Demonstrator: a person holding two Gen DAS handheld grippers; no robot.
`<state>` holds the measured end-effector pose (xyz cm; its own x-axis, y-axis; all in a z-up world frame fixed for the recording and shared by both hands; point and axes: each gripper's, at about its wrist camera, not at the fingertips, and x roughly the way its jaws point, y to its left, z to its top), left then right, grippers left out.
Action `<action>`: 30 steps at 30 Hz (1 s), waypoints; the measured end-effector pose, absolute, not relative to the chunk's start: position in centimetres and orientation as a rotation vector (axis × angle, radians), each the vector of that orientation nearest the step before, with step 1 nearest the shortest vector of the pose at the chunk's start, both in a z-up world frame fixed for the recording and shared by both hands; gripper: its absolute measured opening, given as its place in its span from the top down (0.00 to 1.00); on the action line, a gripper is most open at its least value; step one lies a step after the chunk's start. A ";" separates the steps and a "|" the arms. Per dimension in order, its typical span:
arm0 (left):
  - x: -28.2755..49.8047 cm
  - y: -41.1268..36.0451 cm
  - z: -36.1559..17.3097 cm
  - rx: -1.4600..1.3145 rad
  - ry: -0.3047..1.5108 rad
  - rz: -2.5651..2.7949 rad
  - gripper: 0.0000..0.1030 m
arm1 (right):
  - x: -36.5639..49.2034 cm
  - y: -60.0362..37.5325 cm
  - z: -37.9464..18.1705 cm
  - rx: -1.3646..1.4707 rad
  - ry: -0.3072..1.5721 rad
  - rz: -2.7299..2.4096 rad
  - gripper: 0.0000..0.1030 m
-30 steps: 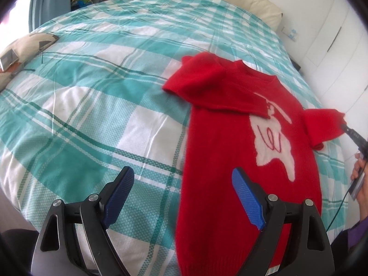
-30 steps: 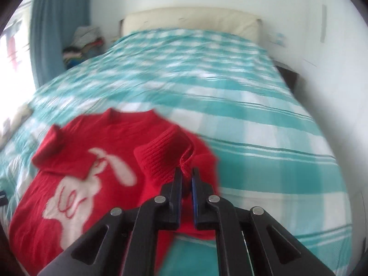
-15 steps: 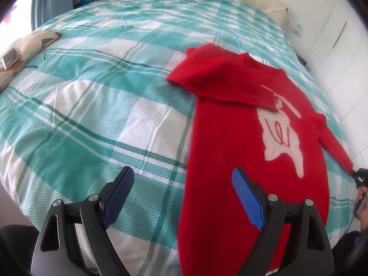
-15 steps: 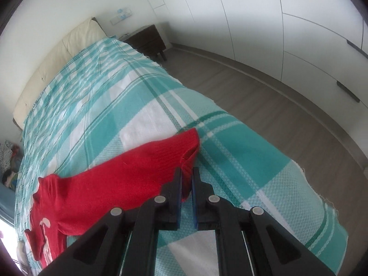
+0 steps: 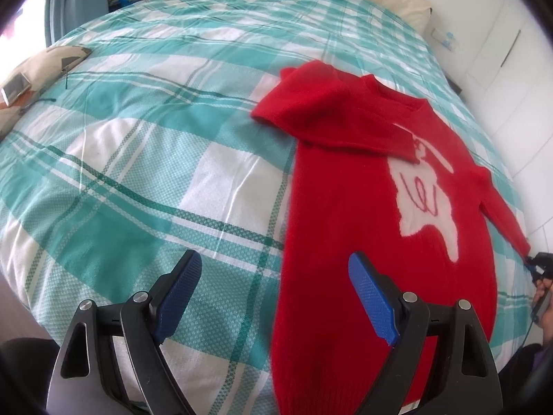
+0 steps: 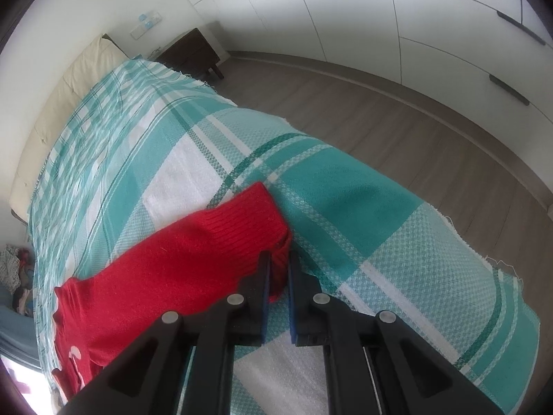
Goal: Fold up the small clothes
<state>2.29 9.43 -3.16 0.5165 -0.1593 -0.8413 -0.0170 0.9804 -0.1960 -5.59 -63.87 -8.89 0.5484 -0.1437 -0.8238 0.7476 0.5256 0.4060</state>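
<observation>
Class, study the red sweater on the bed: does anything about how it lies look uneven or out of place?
Yes. On the red sweater, one sleeve lies folded across the chest, while the other sleeve is stretched straight out, its cuff pinched by the right gripper. The left gripper hangs open.

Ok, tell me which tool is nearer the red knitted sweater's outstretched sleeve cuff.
Right. The right tool is clamped on the red knitted sweater's cuff; the left tool hovers open near the hem.

I see a bright red knitted sweater [image 5: 349, 207] bearing a white rabbit motif [image 5: 428, 200] with red lines, on a bedspread of teal, white and dark green checks [image 5: 155, 159]; my tongs' pads [image 5: 369, 297] are blue.
</observation>
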 end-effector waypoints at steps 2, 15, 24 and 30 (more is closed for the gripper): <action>2.2 9.3 -3.2 -0.181 1.026 -0.085 0.14 | -5.9 -63.9 -8.7 0.853 0.821 -0.622 0.92; 2.1 9.5 6.2 -0.052 0.766 -0.030 0.08 | -10.8 -61.9 -0.7 0.644 0.556 -0.846 0.55; 13.6 -4.0 0.9 0.336 0.942 -0.539 0.02 | -7.6 -55.9 -1.5 0.667 0.617 -0.509 0.52; 15.9 -8.9 -4.1 0.559 0.936 -0.503 0.14 | -7.1 -54.0 -3.1 0.674 0.683 -0.419 0.52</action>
<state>15.86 -8.86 -4.08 0.5001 -0.1593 -0.8512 0.6224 0.7496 0.2254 -7.13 -54.05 -3.13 0.7077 -0.1365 -0.6932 0.5559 0.7131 0.4271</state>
